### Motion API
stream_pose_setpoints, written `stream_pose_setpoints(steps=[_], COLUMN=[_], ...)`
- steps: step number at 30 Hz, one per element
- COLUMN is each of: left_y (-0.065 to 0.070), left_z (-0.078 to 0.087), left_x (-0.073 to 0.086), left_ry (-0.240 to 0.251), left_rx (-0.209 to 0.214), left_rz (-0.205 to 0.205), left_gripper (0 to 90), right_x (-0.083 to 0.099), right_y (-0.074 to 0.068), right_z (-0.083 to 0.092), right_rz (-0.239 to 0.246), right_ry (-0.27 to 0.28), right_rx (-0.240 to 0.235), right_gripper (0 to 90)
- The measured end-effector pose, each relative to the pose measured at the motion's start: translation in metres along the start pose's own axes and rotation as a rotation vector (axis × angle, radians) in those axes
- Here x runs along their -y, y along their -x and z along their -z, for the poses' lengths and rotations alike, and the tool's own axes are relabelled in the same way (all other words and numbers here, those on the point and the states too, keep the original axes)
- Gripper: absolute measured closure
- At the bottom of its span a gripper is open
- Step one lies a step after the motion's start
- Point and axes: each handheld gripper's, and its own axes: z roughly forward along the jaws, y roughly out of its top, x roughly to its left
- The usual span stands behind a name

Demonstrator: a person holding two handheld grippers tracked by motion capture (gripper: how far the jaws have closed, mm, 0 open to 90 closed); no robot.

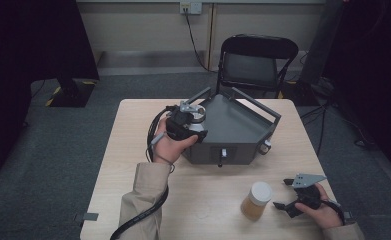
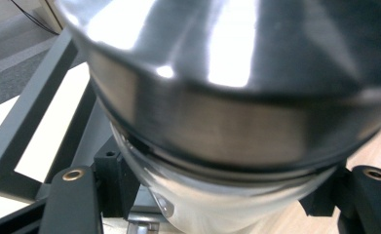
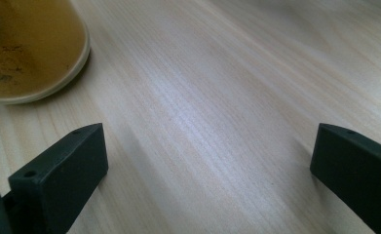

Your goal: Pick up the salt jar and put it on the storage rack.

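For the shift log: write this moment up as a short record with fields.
left gripper: shut on a shiny metal container, held at the left corner of the grey tray
right gripper: open, jaws apart with nothing between them, low over the table
jar: white lid, amber contents, upright on the table just left of the right gripper
folding chair: beyond the table's far edge

High cam overhead facing fwd/down, gripper cams close-up, right cam shares table point(image 3: 217, 97) w/ high

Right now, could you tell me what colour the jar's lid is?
White, clearest in the high view: jar's lid.
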Motion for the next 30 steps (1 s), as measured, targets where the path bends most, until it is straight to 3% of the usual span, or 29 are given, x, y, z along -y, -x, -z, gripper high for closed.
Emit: stream_pose_setpoints(steps=[18, 30], left_y=[0.001, 0.002], left_z=[-0.025, -0.042], left_x=[-0.013, -0.012], left_ry=[-0.028, -0.033], left_rx=[-0.042, -0.061], left_rz=[0.012, 0.026], left_gripper=[31.4, 31.5], right_x=[0.0, 0.0], right_y=[0.0, 0.0], right_z=[0.0, 0.0], right_rz=[0.0, 0.0], right_ry=[0.0, 0.0], right_rx=[0.0, 0.0], right_gripper=[0.0, 0.0])
